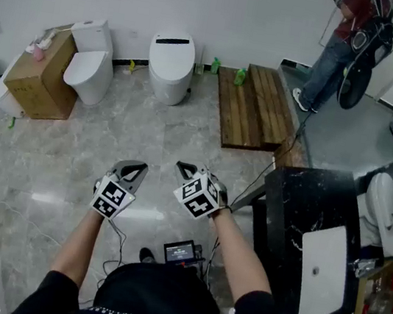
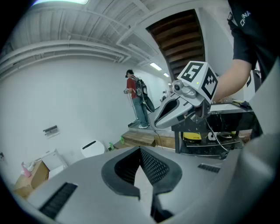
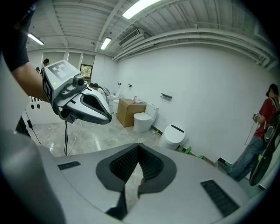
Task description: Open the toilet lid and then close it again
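A white toilet with a black strip on its closed lid (image 1: 172,55) stands against the far wall; it also shows small in the left gripper view (image 2: 92,148) and the right gripper view (image 3: 173,134). My left gripper (image 1: 134,170) and right gripper (image 1: 184,168) are held side by side over the marble floor, well short of the toilet. Both are shut with nothing between their jaws. The right gripper (image 2: 162,117) crosses the left gripper view, and the left gripper (image 3: 104,117) crosses the right gripper view.
A second white toilet (image 1: 92,68) and a cardboard box (image 1: 39,78) stand at the far left. A wooden platform (image 1: 253,106) lies right of the toilet. A person (image 1: 346,43) stands at the far right. A black counter (image 1: 314,232) is close on my right.
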The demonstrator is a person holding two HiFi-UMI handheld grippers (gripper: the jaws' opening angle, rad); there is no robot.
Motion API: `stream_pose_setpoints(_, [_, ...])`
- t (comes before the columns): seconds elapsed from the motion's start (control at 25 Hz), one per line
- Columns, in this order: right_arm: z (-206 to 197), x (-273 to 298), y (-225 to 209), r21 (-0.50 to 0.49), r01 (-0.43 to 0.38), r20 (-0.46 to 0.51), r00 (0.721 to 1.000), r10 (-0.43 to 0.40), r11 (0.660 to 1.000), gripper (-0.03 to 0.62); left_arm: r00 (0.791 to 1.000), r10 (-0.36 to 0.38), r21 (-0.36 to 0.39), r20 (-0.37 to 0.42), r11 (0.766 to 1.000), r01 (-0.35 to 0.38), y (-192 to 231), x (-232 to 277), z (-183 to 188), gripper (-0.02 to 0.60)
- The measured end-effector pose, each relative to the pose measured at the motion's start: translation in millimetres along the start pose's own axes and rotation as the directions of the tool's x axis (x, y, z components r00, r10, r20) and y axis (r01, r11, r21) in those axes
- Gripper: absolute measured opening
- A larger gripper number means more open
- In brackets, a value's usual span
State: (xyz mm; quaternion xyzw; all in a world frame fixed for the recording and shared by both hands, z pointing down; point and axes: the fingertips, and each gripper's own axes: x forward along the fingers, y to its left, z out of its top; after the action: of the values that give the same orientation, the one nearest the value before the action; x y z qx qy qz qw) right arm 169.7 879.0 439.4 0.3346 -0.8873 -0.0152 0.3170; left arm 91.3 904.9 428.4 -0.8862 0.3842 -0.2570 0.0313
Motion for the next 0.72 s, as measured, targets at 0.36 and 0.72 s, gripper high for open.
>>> stream_pose_setpoints(0.36, [2.9, 2.2, -2.3, 0.0, 0.004, 0.004, 1.0, -0.004, 1.0, 0.014, 1.0, -0.001, 0.008, -0.01, 1.0, 0.001, 5.0, -0.4, -2.5, 0.009])
stream_pose_setpoints(0.72, [-5.2, -1.0, -7.5, 0.021, 0.013, 0.006, 1.0, -0.013, 1.0, 0.014, 1.0, -0.004, -0.006, -0.014, 1.0, 0.003, 3.4, 6.4, -4.0, 0.009])
